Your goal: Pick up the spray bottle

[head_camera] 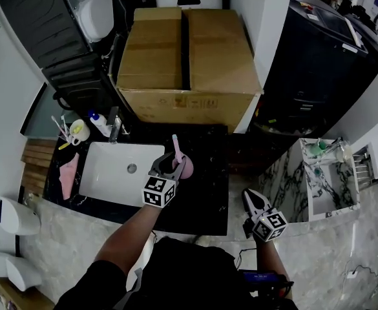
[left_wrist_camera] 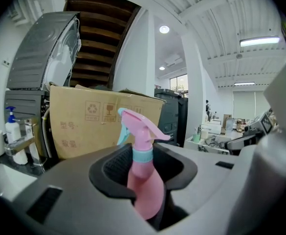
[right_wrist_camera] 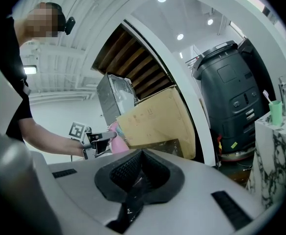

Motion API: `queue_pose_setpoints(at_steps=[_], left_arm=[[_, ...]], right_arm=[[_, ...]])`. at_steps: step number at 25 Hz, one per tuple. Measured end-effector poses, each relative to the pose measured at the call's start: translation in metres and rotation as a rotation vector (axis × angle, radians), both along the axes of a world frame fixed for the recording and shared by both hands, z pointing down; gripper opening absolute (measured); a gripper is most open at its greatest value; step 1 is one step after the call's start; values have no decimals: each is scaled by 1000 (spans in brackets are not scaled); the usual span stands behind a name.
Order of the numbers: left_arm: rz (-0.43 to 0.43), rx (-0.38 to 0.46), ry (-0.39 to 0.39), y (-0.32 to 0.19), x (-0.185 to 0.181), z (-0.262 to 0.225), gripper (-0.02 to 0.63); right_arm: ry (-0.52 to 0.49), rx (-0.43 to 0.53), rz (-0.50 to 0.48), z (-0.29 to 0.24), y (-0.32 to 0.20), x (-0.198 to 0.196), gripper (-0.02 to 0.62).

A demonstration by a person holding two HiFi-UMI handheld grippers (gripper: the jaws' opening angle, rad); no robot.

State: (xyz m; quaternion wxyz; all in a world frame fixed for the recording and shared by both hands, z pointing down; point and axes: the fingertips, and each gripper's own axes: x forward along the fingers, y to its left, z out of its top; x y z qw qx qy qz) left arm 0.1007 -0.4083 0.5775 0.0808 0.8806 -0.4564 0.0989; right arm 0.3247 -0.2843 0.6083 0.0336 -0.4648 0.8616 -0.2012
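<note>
Pink spray bottle point(left_wrist_camera: 143, 180) held upright in the left gripper point(head_camera: 176, 168).
Jaws pinch its body below the teal collar, over the black counter point(head_camera: 201, 196), just right of the white sink point(head_camera: 108, 173), before the cardboard box point(head_camera: 189, 57). Right gripper point(right_wrist_camera: 133, 192) well apart, jaws pressed together on nothing.

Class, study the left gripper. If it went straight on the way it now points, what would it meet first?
The left gripper already grips the bottle. Straight ahead of it stands the box, so it would probably meet the box's front face first, though the depth is hard to judge.
</note>
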Motion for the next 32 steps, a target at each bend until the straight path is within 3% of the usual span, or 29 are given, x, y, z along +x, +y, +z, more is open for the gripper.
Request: queue_pose_setpoints(at_steps=[12, 19, 32], left_arm=[[-10, 4, 69, 48, -33, -12, 135], [-38, 15, 72, 78, -78, -22, 135], [-57, 24, 110, 146, -145, -35, 135]], right_arm=[[-7, 7, -33, 2, -2, -28, 26], [0, 42, -103, -16, -4, -78, 26], [32, 54, -155, -38, 42, -150, 26]])
